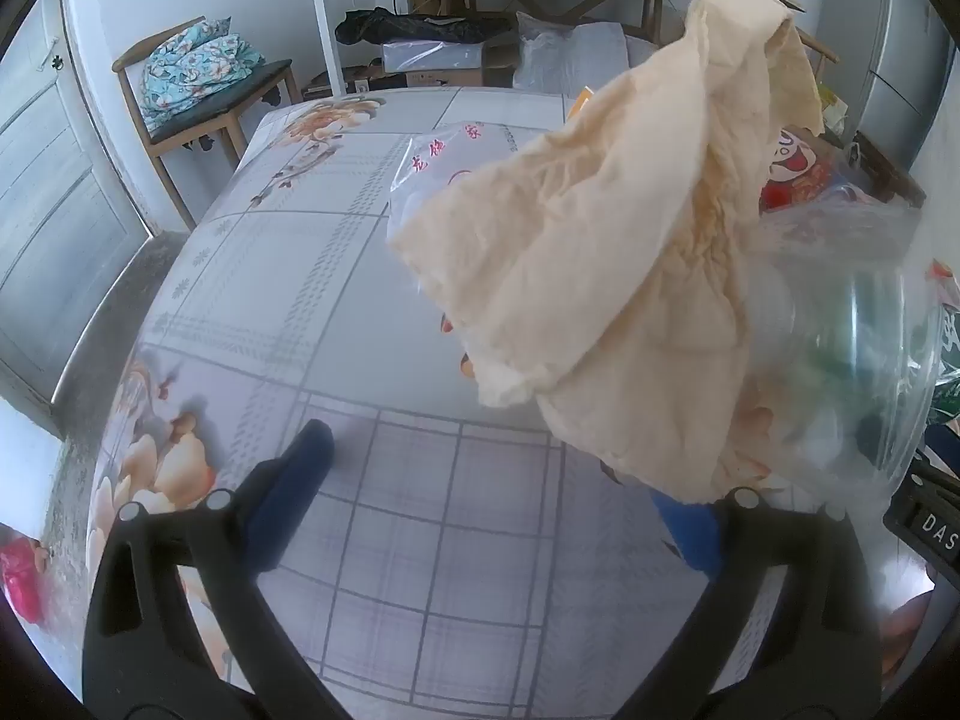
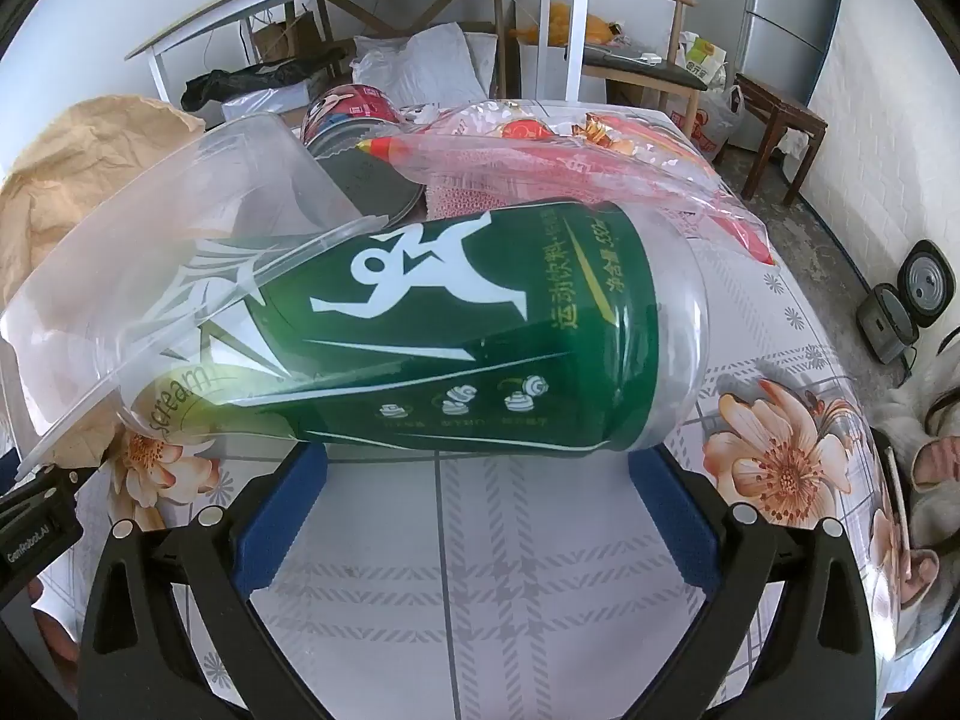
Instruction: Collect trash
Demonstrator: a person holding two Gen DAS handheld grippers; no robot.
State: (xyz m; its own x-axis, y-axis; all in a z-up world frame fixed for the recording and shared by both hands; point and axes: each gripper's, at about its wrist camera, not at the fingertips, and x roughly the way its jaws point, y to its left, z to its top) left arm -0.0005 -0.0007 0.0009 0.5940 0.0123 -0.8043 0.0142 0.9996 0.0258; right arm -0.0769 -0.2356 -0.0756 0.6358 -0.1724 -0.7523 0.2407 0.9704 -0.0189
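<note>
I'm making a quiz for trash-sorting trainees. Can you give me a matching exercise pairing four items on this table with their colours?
Things:
1. Crumpled paper towel
2. Bottle label
3. Plastic container
4. Round tin's side

Colours:
A. Red
B. Clear
C. Beige
D. Green

Pairs: 1-C, 2-D, 3-B, 4-A

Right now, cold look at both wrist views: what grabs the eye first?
In the right wrist view, a green-labelled bottle lies on its side across the open right gripper, its neck end inside a clear plastic container. In the left wrist view, a crumpled beige paper towel fills the upper right, hanging over the right-hand finger of the open left gripper. Under both is the floral tablecloth.
</note>
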